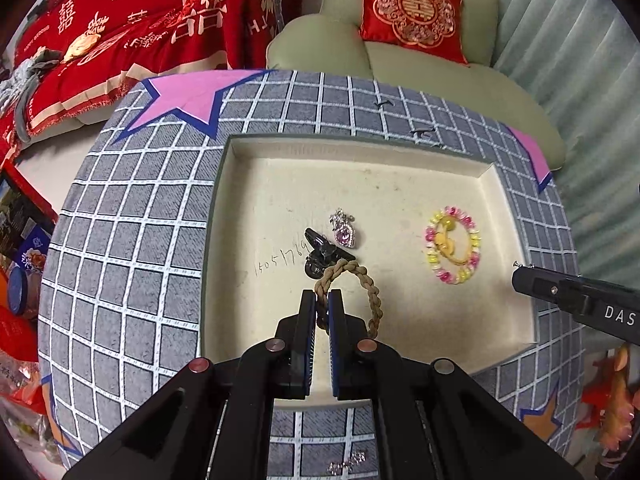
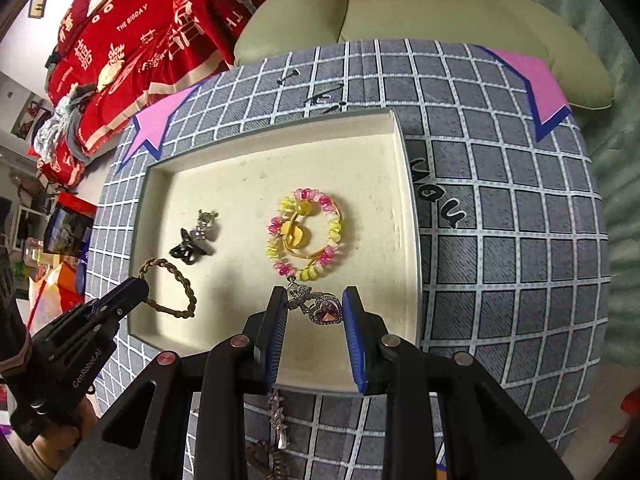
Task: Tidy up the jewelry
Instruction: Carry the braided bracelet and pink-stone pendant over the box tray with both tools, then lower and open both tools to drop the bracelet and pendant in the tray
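Observation:
A cream tray (image 1: 400,184) lies on a round table with a grey checked cloth (image 1: 120,240). My left gripper (image 1: 322,296) is shut on a braided brown band (image 1: 372,292), held over the tray's near side; it also shows in the right wrist view (image 2: 176,280). In the tray lie a black clip (image 1: 320,256), a pink heart pendant (image 1: 343,232) and a pink and yellow bead bracelet (image 1: 452,248) around a gold piece. My right gripper (image 2: 316,308) holds a purple heart brooch (image 2: 326,310) between its wide jaws, over the tray's near right part.
A silver chain (image 2: 278,420) and a dark piece lie on the cloth at the near edge. Small dark pins (image 1: 424,134) lie beyond the tray. A green sofa (image 1: 400,52) with red cushions stands behind the table. Boxes and bags crowd the floor at left.

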